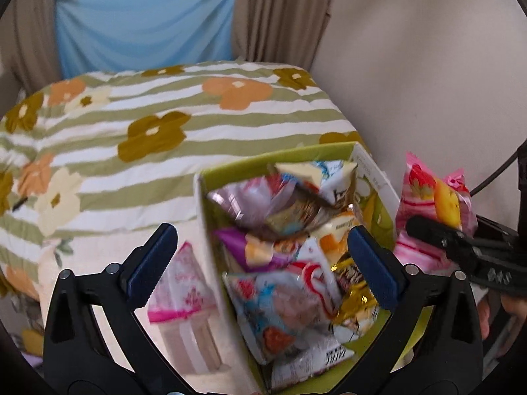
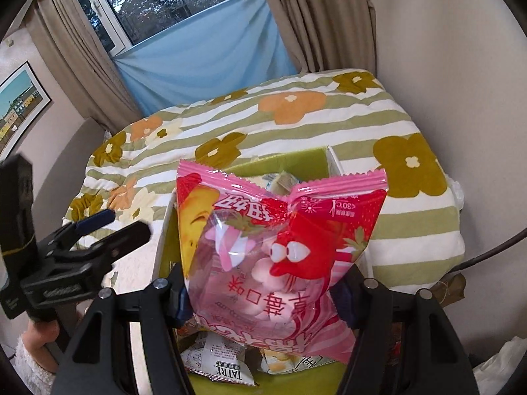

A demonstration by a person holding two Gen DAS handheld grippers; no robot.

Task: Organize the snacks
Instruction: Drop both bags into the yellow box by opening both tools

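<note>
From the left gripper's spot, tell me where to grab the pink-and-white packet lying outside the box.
Grip the pink-and-white packet across its flat body near the pink bottom seam, coming down from above. It lies flat on the bedding beside the box wall, so the open left gripper would likely need to shift away from the box first.

"TATRE" on a white packet (image 2: 227, 367); "30°C" on the pink bag (image 2: 276, 247).
</note>
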